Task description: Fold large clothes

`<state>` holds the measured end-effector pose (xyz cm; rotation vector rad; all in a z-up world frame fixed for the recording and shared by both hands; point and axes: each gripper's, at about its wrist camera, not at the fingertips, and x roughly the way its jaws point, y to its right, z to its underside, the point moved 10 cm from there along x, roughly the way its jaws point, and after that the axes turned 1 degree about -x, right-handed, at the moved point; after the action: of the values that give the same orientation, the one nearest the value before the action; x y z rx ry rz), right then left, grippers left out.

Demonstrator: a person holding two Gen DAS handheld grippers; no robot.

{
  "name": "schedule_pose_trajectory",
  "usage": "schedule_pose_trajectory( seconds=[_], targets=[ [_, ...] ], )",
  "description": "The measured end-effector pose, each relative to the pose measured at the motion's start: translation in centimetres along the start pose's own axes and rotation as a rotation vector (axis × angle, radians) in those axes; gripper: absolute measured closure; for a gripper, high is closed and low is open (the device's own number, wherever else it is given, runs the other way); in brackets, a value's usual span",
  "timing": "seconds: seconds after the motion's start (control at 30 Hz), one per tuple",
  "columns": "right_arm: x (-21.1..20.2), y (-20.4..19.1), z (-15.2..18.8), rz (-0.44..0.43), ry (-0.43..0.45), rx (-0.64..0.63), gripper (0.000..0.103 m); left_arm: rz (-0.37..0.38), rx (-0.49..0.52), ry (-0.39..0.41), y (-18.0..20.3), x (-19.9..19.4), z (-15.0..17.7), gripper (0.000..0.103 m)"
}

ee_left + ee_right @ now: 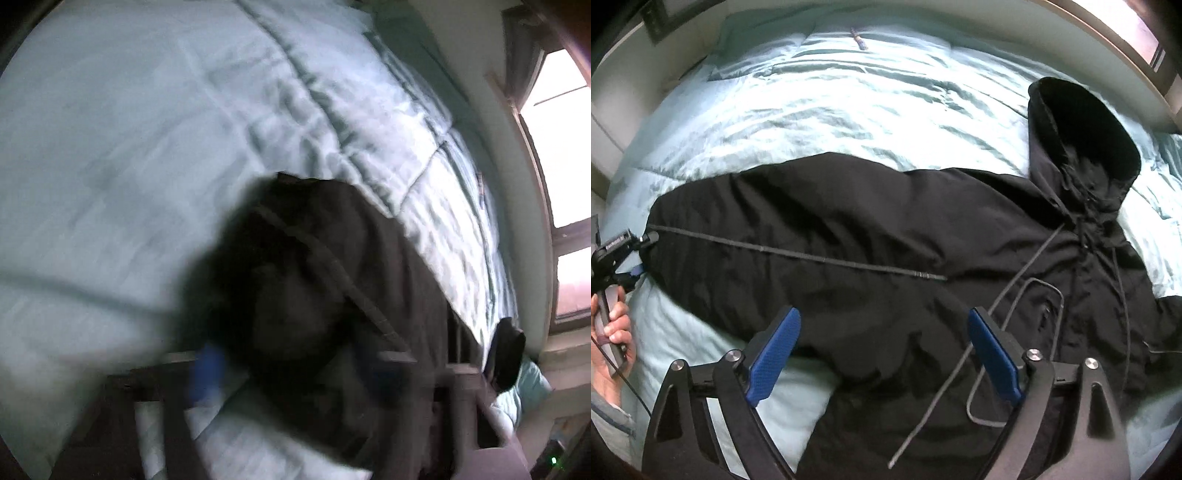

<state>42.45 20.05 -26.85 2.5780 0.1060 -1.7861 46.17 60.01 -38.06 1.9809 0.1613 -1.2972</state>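
Black jacket (849, 229) lies on the bed (849, 103); our left hand-held gripper (637, 254) clamps its hem, the right hand-held gripper (882, 332) hangs apart above it. We judge the slick hem could slip free, or the loose drawcord (1008, 291) snag a finger.

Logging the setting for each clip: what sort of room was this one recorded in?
Most likely a bedroom. A black hooded zip-up jacket lies spread on a bed covered by a pale blue-green quilted comforter, and a bright window sits in the wall beside the bed.
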Motion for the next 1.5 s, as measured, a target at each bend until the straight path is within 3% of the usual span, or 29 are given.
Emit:
schedule_pose_trajectory(
  seconds=[0.07,0.13,0.23,0.37,0.5,0.63,0.8,1.0,1.07,1.17,1.3,1.4,1.5],
  targets=[
    [1.0,0.6,-0.3,0.003,-0.005,0.015,0.026,-0.034,0.057,0.044,1.5,-0.9,-0.1,0.085],
    [1.7,1.2,-0.5,-0.016,-0.018,0.036,0.046,-0.017,0.119,0.106,3.8,-3.0,-0.4,0.087],
    [2.2,2.3,-1.3,-0.042,0.006,0.090,0.047,-0.020,0.213,0.203,7.4,-6.6,-0.6,0.087],
    [5.7,2.5,-1.4,-0.013,-0.028,0.073,0.048,-0.165,0.190,0.122,5.6,-3.5,-0.7,0.088],
    [11.4,2.3,1.2,-0.014,-0.187,0.055,0.049,-0.146,0.324,0.170,9.3,-5.8,0.9,0.088],
    [10.2,2.6,0.6,-0.080,-0.168,0.075,0.049,-0.104,0.506,0.182,16.0,-7.4,4.3,0.088],
    [5.0,5.1,0.9,-0.175,-0.095,0.152,0.042,-0.004,0.754,0.166,25.5,-8.3,12.2,0.088],
    [-0.8,12.4,4.6,-0.110,-0.014,0.222,0.039,0.127,1.031,0.045,36.2,-4.5,26.1,0.088],
    [-1.9,14.7,6.2,-0.076,-0.009,0.247,0.039,0.166,1.081,-0.016,38.3,-2.7,30.2,0.088],
    [-3.3,19.1,8.9,-0.021,-0.014,0.296,0.039,0.168,1.143,-0.085,40.9,0.5,35.3,0.088],
    [-4.2,24.8,12.4,0.030,-0.033,0.362,0.038,0.186,1.172,-0.192,42.7,4.5,40.6,0.087],
    [-3.9,27.9,14.5,0.052,-0.055,0.394,0.038,0.149,1.167,-0.287,42.0,8.0,44.0,0.076],
    [-3.2,29.5,16.0,0.043,-0.078,0.411,0.038,0.133,1.093,-0.465,40.0,11.9,46.3,0.066]
  ],
)
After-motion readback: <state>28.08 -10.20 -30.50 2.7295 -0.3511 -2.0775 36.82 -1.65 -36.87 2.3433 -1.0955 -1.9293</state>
